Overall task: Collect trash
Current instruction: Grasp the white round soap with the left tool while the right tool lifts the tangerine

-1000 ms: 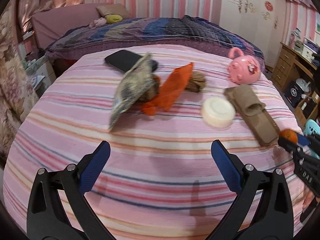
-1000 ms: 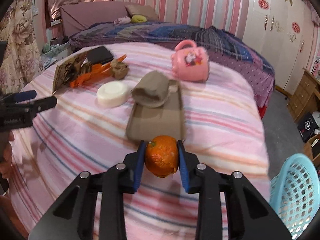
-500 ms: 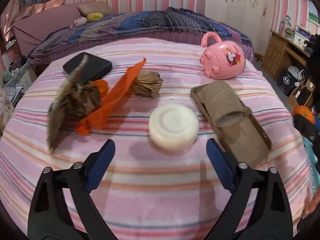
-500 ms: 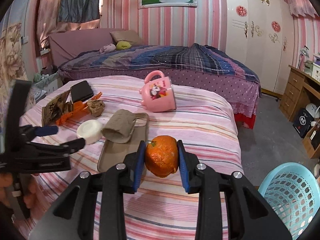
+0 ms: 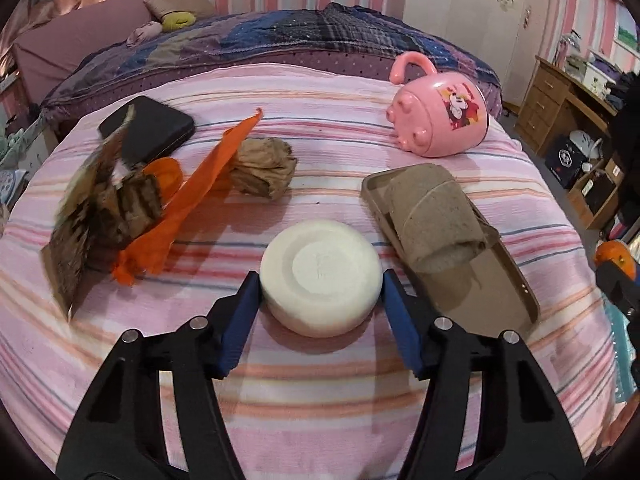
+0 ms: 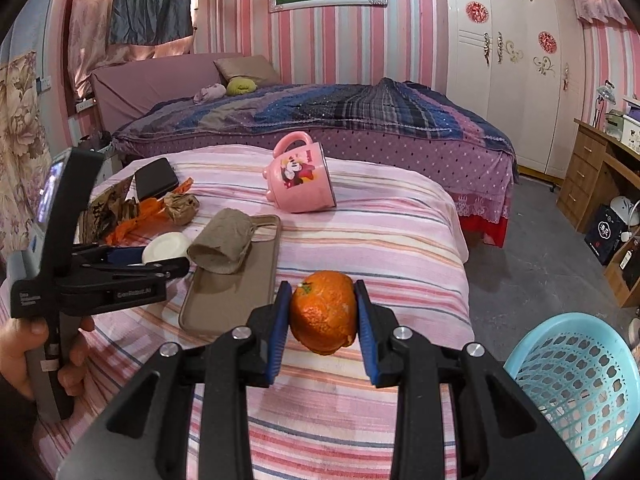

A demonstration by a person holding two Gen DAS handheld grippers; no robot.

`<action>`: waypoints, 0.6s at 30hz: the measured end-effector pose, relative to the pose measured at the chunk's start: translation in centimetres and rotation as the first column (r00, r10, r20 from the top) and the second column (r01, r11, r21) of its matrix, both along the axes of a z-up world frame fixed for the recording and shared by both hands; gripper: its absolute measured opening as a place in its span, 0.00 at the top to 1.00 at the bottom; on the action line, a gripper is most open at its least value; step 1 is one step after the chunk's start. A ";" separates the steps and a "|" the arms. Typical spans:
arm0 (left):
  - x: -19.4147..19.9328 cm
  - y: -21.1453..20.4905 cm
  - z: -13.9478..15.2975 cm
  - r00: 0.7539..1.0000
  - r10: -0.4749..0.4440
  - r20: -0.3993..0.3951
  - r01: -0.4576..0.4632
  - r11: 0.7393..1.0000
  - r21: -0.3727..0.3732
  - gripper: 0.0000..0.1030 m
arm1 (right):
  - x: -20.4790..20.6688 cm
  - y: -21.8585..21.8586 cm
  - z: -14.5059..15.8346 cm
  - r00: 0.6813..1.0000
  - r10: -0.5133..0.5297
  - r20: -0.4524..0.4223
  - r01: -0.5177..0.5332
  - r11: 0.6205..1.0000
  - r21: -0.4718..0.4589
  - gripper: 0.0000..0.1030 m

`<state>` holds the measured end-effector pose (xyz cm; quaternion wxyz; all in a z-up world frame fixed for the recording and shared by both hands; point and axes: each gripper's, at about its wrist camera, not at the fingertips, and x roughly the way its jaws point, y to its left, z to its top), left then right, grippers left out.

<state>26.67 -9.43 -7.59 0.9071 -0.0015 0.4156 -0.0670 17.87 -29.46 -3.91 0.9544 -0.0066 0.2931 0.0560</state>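
My left gripper is closed around a white round puck-shaped object on the striped cloth; its blue pads touch both sides. The puck also shows in the right wrist view. My right gripper is shut on an orange and holds it above the table's right part. A light blue mesh basket stands on the floor at lower right. An orange wrapper, a crumpled brown paper ball and a torn printed packet lie at the left.
A pink cartoon mug lies on its side at the back right. A tan phone case with a rolled brown cloth on it lies right of the puck. A black case lies at the back left. A bed stands behind.
My left gripper moved forward to the white puck and closed on its sides. My right gripper kept the orange and swung right, bringing the blue basket nearer.
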 end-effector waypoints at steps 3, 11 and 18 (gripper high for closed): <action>-1.6 0.6 0.5 1.000 0.011 0.011 -0.011 1.000 -0.012 0.42 | -0.1 0.3 0.0 1.000 0.001 -0.002 -0.001 1.000 -0.009 0.69; -7.4 0.5 4.4 0.990 0.008 0.139 -0.010 1.000 0.016 0.42 | -1.4 1.1 0.7 1.000 0.014 0.014 -0.014 1.000 -0.013 0.70; -11.6 1.3 5.6 0.986 0.038 0.160 -0.030 0.998 -0.051 0.42 | -3.1 1.4 1.2 1.000 0.022 0.022 -0.021 0.999 -0.043 0.70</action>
